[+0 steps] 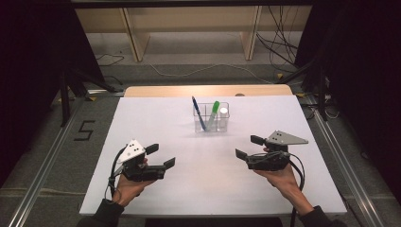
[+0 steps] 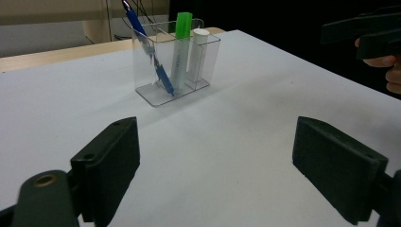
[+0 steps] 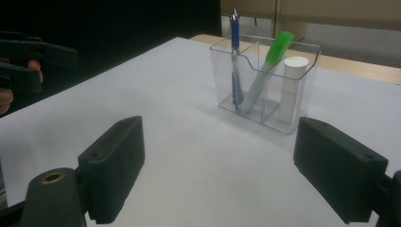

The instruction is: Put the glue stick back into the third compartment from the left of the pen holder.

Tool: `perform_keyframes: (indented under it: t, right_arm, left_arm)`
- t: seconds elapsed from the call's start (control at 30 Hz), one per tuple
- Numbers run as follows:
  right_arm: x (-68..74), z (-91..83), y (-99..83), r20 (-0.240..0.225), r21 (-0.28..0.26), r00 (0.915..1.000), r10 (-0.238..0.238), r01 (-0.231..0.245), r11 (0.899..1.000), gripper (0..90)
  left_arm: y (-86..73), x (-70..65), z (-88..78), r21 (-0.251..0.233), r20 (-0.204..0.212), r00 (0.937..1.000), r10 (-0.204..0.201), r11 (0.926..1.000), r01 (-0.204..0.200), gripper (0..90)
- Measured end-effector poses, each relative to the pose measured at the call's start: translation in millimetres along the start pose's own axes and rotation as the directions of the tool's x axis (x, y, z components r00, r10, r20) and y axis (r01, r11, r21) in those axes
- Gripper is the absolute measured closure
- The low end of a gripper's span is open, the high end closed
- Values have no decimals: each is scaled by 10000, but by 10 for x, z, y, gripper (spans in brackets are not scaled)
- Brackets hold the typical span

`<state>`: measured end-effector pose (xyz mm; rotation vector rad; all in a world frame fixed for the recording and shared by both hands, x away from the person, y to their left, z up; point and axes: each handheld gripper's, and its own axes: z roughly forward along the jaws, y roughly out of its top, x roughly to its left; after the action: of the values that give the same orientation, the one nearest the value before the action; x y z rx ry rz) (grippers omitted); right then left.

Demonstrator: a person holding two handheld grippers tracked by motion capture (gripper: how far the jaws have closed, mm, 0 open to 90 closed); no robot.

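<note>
A clear plastic holder [image 1: 218,126] stands at the middle of the white tabletop [image 1: 156,118], toward the far side. In it lean a blue pen [image 1: 198,113] and a green marker [image 1: 213,112], and a white tube [image 1: 223,112] stands upright at its right end. My left gripper [image 1: 161,156] hovers at the near left, open and empty. On the near right my right gripper [image 1: 249,147] is also open and empty. The left gripper view has its jaws wide apart [image 2: 222,161], with the holder [image 2: 210,56] ahead. The right gripper view also has wide jaws [image 3: 224,163], facing the holder [image 3: 220,75].
The white board lies on a wooden table whose far edge [image 1: 208,90] shows. Beyond it are a wooden shelf frame [image 1: 189,28] and loose cables [image 1: 279,42] on the floor. Metal rails [image 1: 42,165] run along both sides. A person's hand holds each gripper.
</note>
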<state>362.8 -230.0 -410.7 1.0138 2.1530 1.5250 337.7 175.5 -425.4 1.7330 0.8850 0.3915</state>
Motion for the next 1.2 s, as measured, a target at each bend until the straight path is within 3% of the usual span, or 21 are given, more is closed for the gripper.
perform_keyframes:
  t: [0.77,1.2]
  right_arm:
    - [80,-212,-331,3,-331,10000,-68,68,9994,186]
    - [99,-294,-425,117,-340,9999,8,-4,9994,186]
  left_arm:
    - [-5,-16,-7,84,272,9996,-70,9999,68,154]
    - [-18,-33,-14,158,412,9991,-137,9998,130,154]
